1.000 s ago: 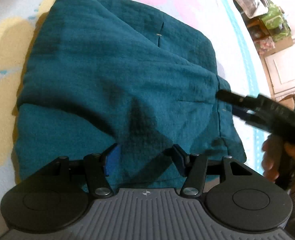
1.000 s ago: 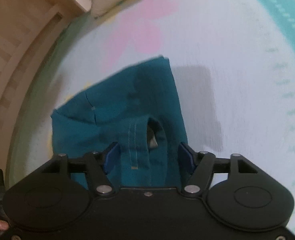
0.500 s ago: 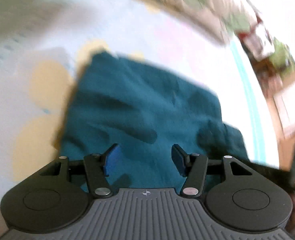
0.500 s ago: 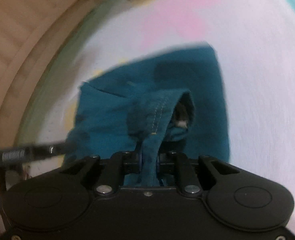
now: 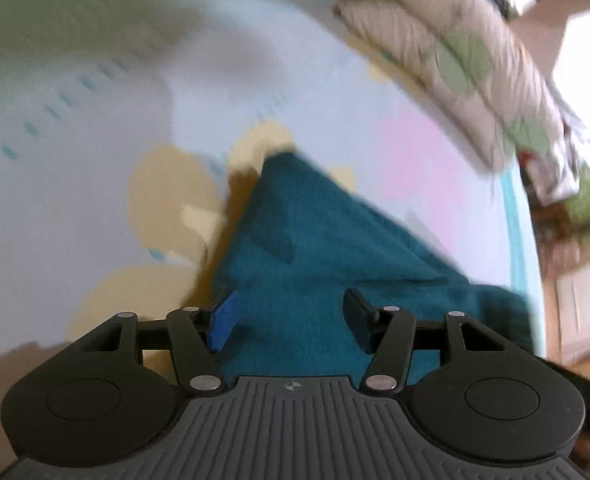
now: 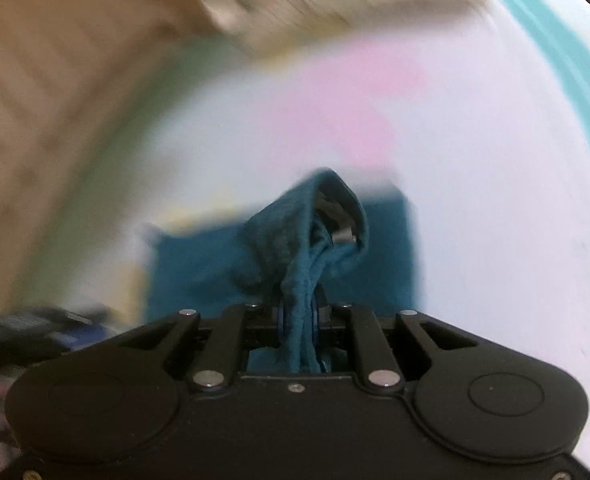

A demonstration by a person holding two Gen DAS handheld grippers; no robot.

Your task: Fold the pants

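Fabric bunches between the pinched-together fingers of my right claw (image 6: 299, 322), a raised fold of the one teal crinkled cotton pants (image 6: 379, 248), whose folded bulk lies just ahead on the pastel patterned bedsheet (image 6: 495, 184). My left claw (image 5: 289, 320) hovers above the pants (image 5: 315, 240), fingers spread wide, gripping nothing. Beyond both, quilted floral bedding (image 5: 455, 52) is piled, blurred.
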